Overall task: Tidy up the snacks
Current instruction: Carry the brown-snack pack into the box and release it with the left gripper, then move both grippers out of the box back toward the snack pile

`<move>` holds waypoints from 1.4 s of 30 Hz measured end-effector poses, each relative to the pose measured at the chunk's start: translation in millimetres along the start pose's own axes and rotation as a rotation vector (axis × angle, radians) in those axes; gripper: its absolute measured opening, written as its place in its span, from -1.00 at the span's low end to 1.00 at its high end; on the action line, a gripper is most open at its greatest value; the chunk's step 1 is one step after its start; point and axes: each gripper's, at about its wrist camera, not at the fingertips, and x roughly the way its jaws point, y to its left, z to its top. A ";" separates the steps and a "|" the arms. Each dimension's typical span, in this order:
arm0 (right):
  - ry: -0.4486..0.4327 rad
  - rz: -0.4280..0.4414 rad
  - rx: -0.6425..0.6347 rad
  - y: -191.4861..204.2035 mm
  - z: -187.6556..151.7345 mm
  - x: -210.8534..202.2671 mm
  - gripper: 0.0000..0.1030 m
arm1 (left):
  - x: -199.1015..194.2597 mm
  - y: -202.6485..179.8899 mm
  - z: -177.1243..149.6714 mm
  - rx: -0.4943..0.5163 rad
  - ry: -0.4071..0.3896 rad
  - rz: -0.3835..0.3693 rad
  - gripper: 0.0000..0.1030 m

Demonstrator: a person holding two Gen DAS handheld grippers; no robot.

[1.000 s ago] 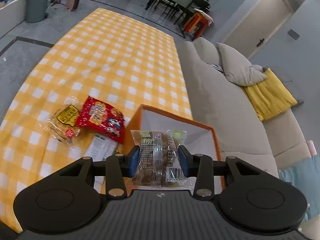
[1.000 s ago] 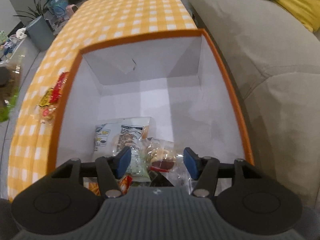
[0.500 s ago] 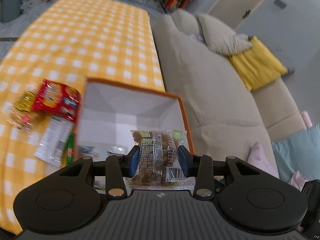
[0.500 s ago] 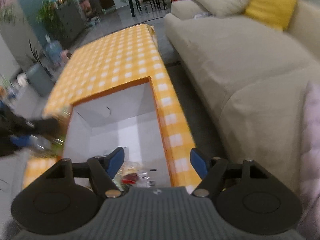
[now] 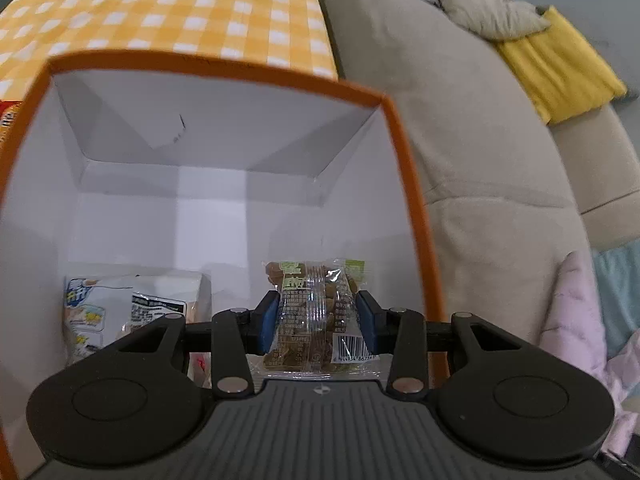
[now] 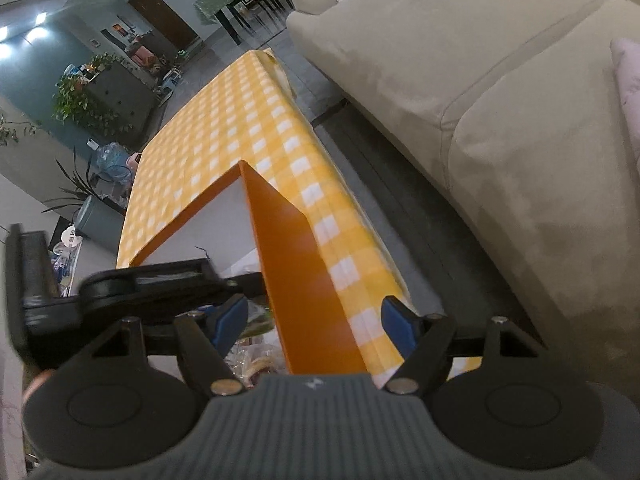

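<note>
My left gripper is shut on a clear packet of brown nuts and holds it over the open orange box with white inner walls. A white and blue snack bag lies on the box floor at the left. My right gripper is open and empty, straddling the box's right wall near its front corner. The left gripper's black body shows in the right wrist view, over the box. Some snack wrappers show low inside the box.
The box stands on a table with a yellow checked cloth, near its right edge. A beige sofa runs along the right with a yellow cushion. A red packet edge lies left of the box.
My left gripper has carried the nut packet rightward and down over the box opening. My right gripper has withdrawn from inside the box to its right wall.
</note>
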 end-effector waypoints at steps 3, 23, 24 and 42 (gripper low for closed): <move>0.019 -0.015 0.008 -2.1 -1.2 3.7 0.40 | 12.0 1.1 -3.4 -0.007 0.031 0.012 -0.09; 0.046 -0.001 -0.157 27.8 -8.7 -5.8 0.37 | -61.8 16.3 -19.1 0.006 -0.040 -0.027 0.49; 0.061 0.005 -0.186 33.1 -10.9 -6.5 0.37 | -68.0 17.5 -18.8 0.009 -0.054 -0.026 0.50; 0.123 0.017 -0.413 90.2 -36.5 -31.9 0.45 | -177.9 71.5 -42.7 0.007 -0.228 0.110 0.52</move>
